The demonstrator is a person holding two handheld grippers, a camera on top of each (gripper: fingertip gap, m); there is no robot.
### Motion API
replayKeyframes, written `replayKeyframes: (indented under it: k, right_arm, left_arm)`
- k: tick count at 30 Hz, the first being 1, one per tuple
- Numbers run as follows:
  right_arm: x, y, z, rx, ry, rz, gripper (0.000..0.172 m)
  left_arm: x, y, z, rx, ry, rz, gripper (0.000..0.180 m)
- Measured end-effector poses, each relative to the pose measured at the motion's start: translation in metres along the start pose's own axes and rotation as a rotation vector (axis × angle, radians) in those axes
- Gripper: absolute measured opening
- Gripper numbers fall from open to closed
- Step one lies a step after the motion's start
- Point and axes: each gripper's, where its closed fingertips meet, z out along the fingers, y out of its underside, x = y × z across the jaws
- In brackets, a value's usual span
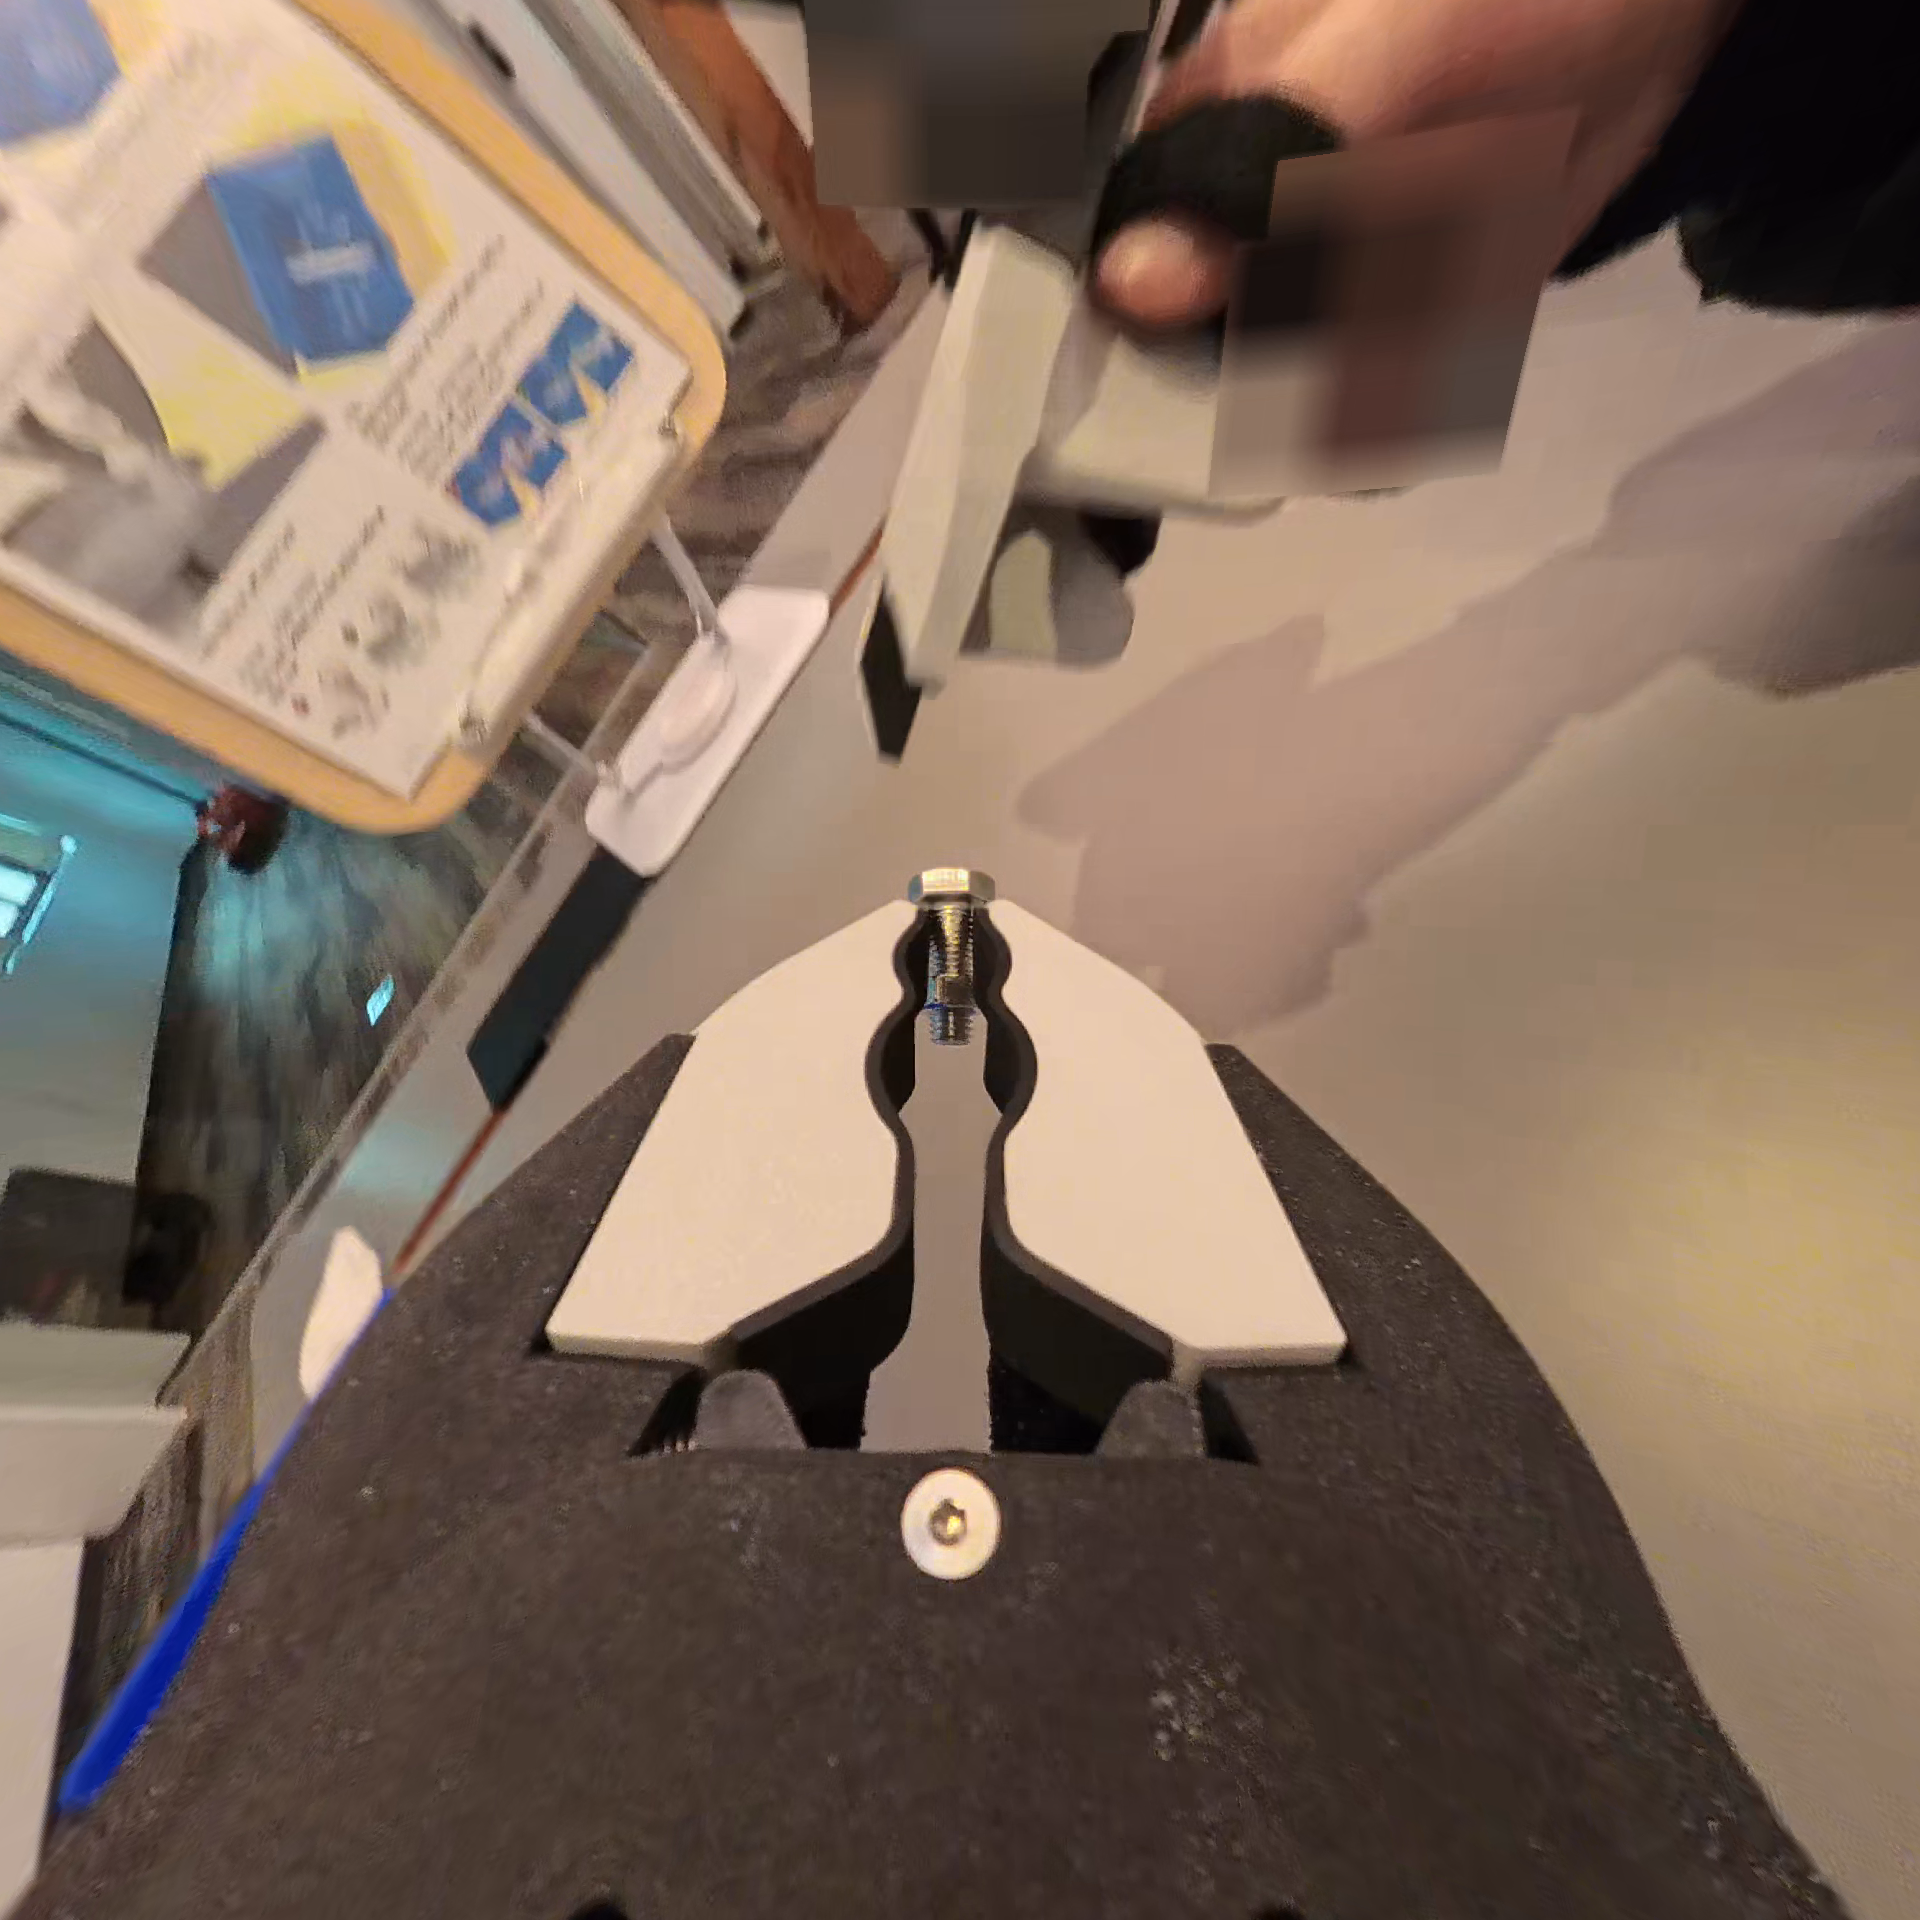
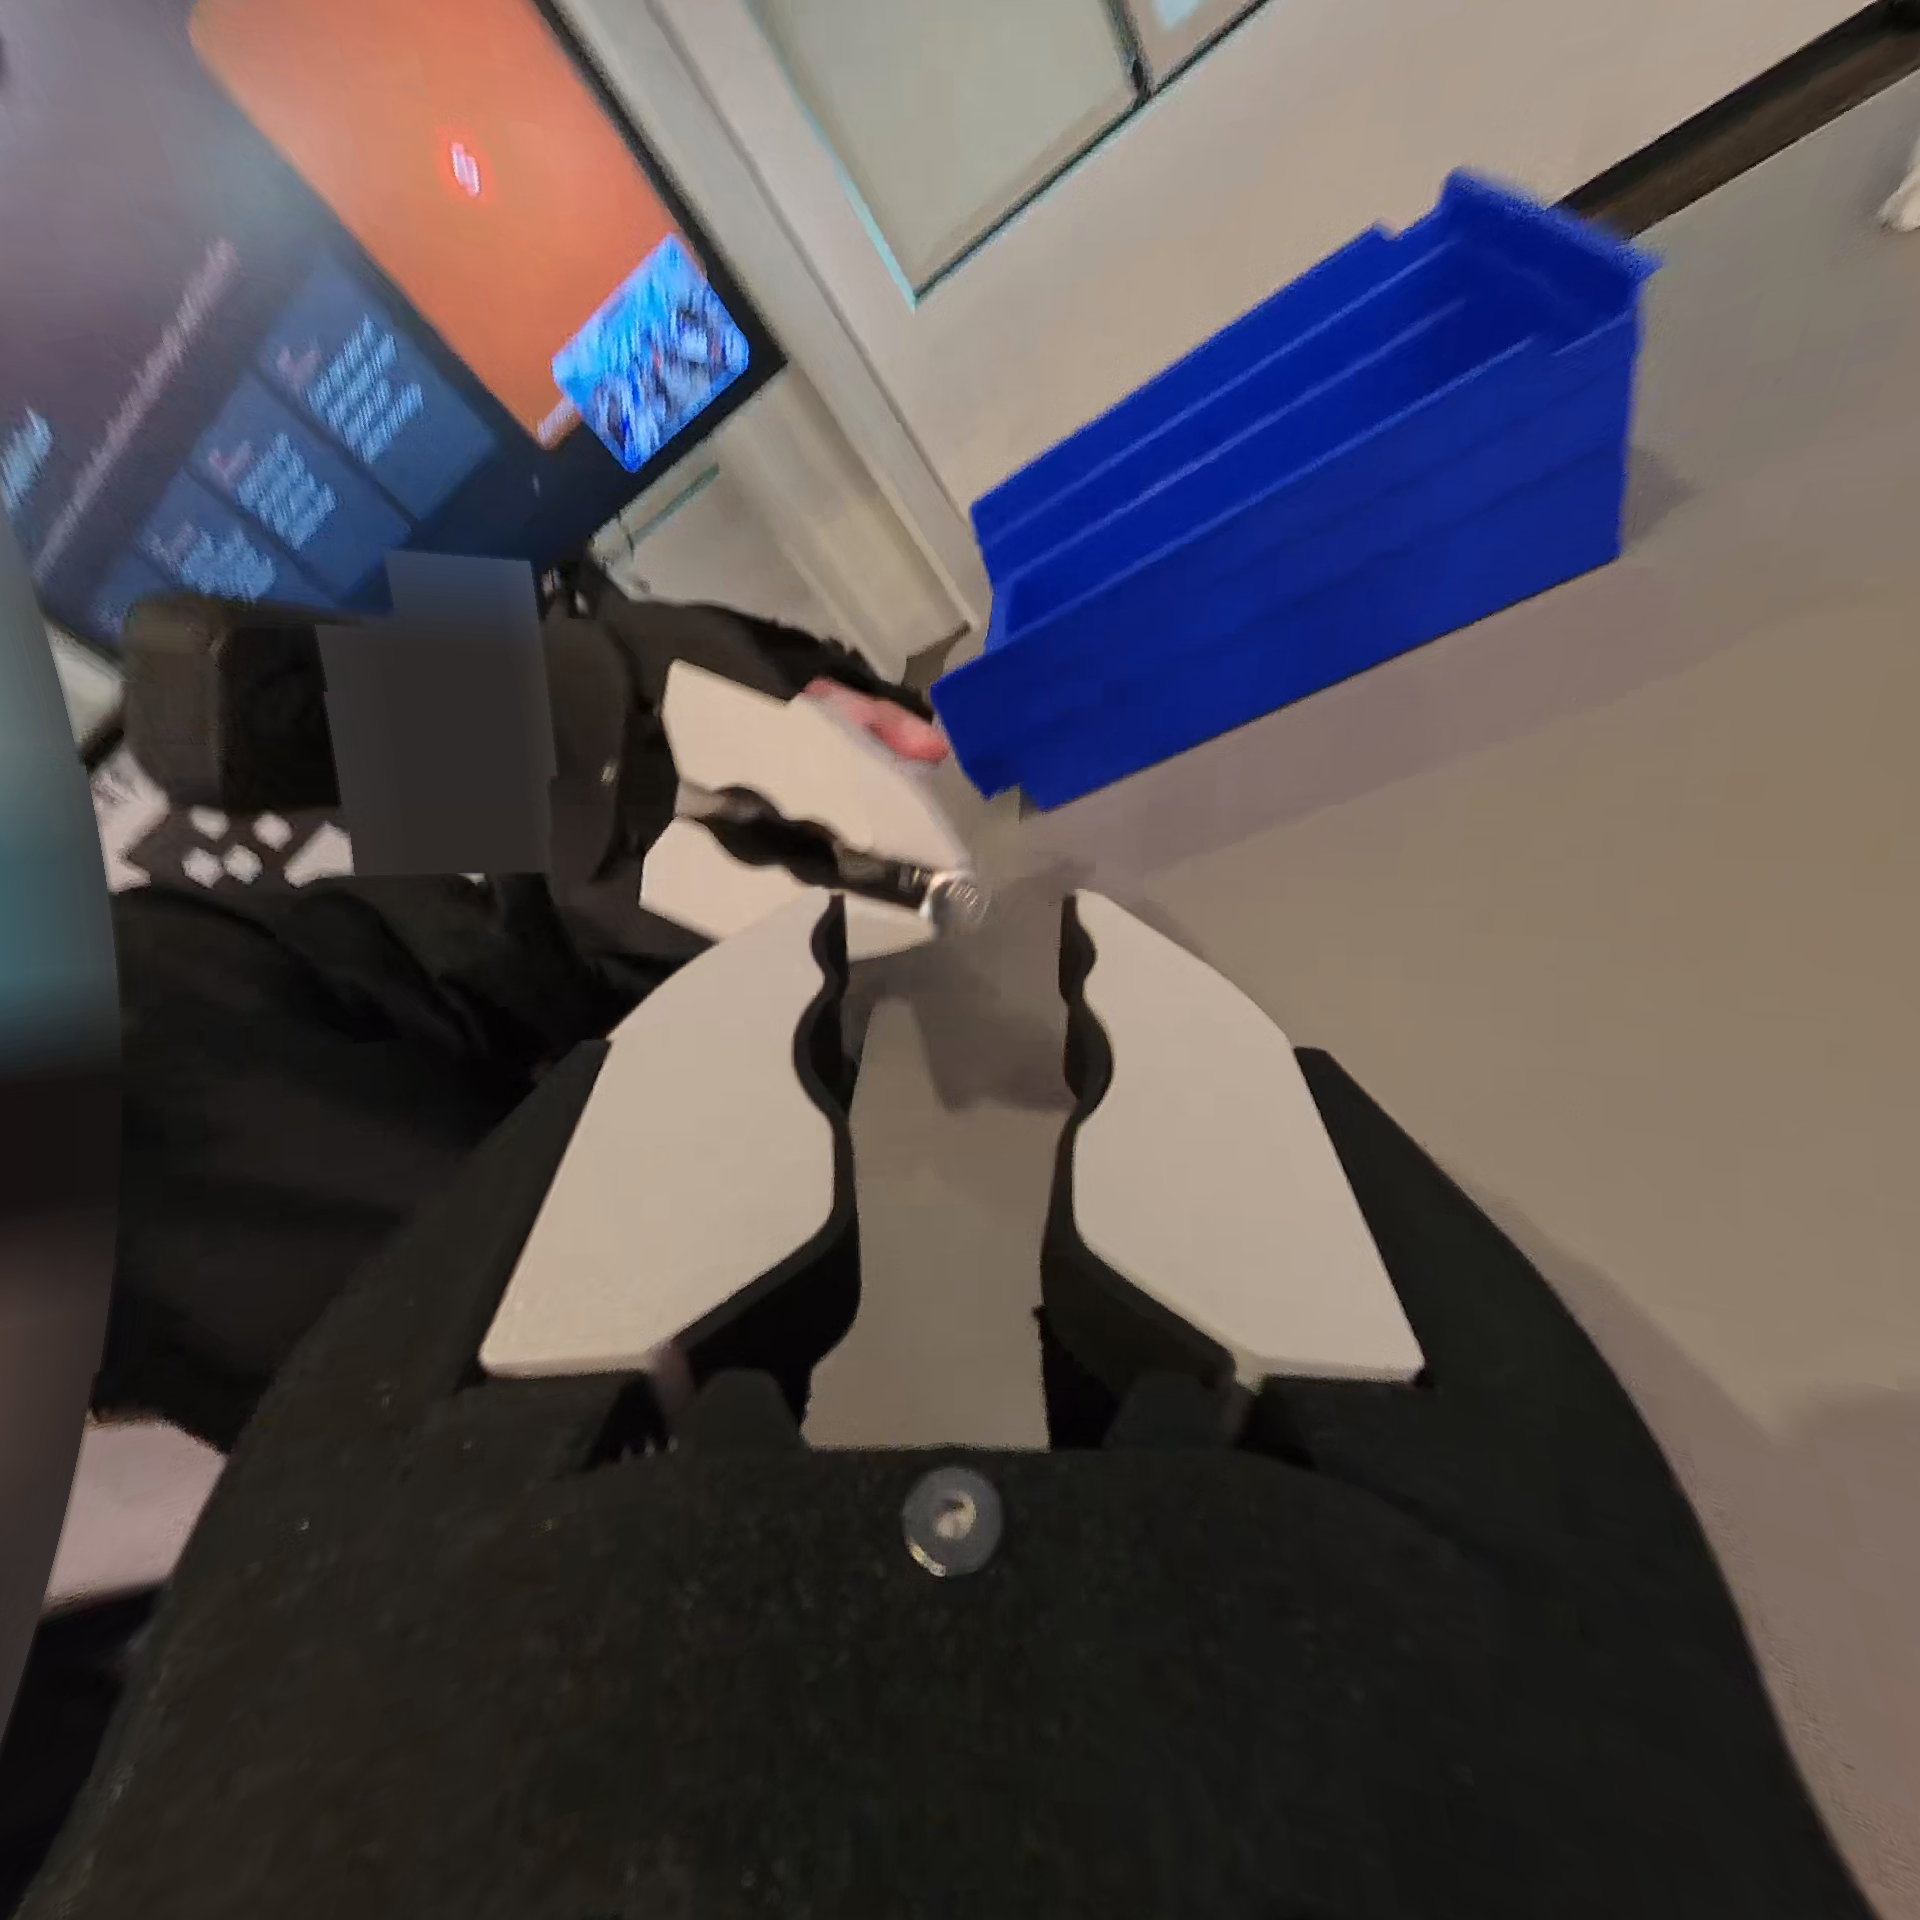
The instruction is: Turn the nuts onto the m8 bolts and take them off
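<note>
My left gripper (image 1: 951, 914) is shut on a silver hex bolt (image 1: 950, 951). The bolt's head sticks out past the fingertips, and a nut (image 1: 948, 987) sits low on its thread, inside the jaw hollow. The same gripper and bolt (image 2: 951, 899) show in the right wrist view, just beyond my right fingertips. My right gripper (image 2: 956, 914) is open and holds nothing. It also shows at the top of the left wrist view (image 1: 935, 540), held by a hand, well above the bolt.
A blue plastic bin (image 2: 1299, 520) stands on the grey table (image 1: 1558, 1143) beyond the right gripper. A framed printed card (image 1: 312, 395) on a clear stand is at the left table edge. A screen (image 2: 416, 260) is behind. The grippers are tip to tip, or close to it.
</note>
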Motion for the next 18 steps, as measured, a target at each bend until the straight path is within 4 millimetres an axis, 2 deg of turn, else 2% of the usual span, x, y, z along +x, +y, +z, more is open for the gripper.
replayKeyframes:
  k: [3, 7, 9, 12, 14, 18]
  right_arm:
    - [0.009, -0.007, -0.015, 0.029, -0.01, 0.067, 0.039]
    - [0.006, -0.011, -0.029, 0.048, -0.091, 0.124, 0.038]
    - [0.003, -0.009, -0.03, 0.026, -0.138, 0.153, 0.036]
    - [0.007, 0.0, -0.031, -0.035, -0.136, 0.147, 0.019]
    - [0.009, 0.0, -0.034, -0.032, -0.14, 0.146, 0.015]
    - [0.012, -0.005, -0.039, -0.011, -0.124, 0.067, 0.015]
  left_arm:
    - [-0.007, -0.029, 0.02, 0.057, -0.017, 0.041, 0.007]
    - [-0.005, -0.046, 0.036, 0.095, 0.013, 0.062, 0.008]
    - [-0.003, -0.048, 0.043, 0.095, 0.034, 0.053, 0.008]
    - [-0.001, -0.051, 0.051, 0.104, 0.059, 0.045, 0.008]
    - [-0.001, -0.052, 0.054, 0.116, 0.066, 0.032, 0.008]
    - [-0.012, -0.052, 0.057, 0.132, 0.027, -0.041, 0.031]
